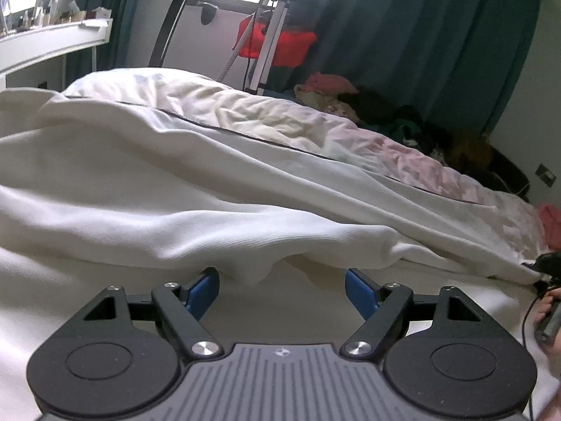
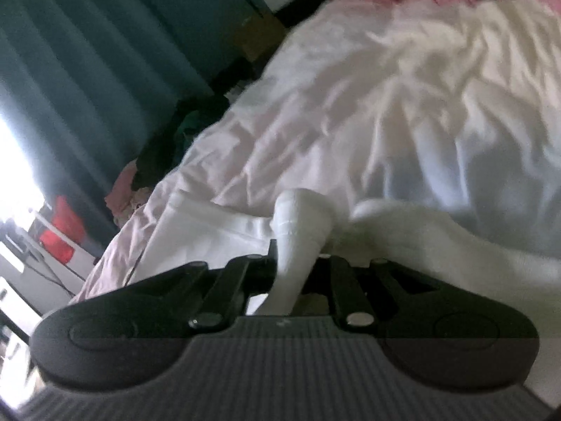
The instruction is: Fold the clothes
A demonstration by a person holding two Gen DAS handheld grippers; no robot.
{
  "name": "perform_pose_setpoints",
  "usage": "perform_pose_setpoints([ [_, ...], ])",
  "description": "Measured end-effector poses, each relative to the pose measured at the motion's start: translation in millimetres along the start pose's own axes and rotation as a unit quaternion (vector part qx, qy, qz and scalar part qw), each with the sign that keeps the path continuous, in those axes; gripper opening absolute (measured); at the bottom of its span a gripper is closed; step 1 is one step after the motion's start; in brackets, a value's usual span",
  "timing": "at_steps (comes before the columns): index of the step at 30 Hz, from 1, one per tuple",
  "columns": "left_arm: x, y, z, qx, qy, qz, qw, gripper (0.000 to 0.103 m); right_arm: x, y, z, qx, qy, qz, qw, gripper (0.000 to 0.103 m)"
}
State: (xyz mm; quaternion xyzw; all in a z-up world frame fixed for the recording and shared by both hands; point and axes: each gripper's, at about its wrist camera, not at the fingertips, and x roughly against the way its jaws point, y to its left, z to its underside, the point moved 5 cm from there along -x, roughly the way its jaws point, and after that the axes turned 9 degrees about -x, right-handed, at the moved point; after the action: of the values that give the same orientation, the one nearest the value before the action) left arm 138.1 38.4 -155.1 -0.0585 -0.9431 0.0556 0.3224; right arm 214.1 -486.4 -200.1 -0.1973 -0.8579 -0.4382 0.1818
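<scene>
Left gripper [image 1: 282, 289], jaws spread, faces ribbed white garment [image 1: 147, 189]; right gripper [image 2: 298, 263] pinches its rolled edge on the rumpled bed [image 2: 403, 105].

My left claw [image 1: 282, 289] sits low over the bed, blue pads [image 1: 205, 289] spread wide, nothing between them. Just ahead of the pads: a rumpled edge of a white garment [image 1: 210, 210], draped in broad folds, one drooping point hanging between the fingertips' line without touching either. Beyond it, a crumpled floral bedsheet [image 1: 403, 161]. Far ahead, a heap of clothes [image 1: 350, 98] against teal curtains [image 1: 420, 35]. Ahead left, a white shelf [image 1: 52, 38] with bottles. At right edge, a hand [image 1: 547, 312], partly visible.
</scene>
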Motion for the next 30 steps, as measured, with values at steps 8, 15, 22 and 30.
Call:
perform_pose_setpoints([
  [8,15,0,-7,-0.004,-0.017,-0.007,0.9998,0.083,-6,8,-3,0.042,0.016,0.022,0.999,0.056],
  [15,39,-3,-15,-0.007,-0.039,-0.012,0.9991,0.086,71,60,15,0.169,0.027,-0.054,0.984,0.085],
  [22,76,-17,-12,-0.034,-0.047,-0.006,0.9983,0.087,182,101,74,0.234,0.064,-0.130,0.961,0.085],
  [30,110,-21,2,-0.056,-0.045,-0.013,0.9973,0.090,241,119,124,0.289,0.062,-0.187,0.937,0.085],
])
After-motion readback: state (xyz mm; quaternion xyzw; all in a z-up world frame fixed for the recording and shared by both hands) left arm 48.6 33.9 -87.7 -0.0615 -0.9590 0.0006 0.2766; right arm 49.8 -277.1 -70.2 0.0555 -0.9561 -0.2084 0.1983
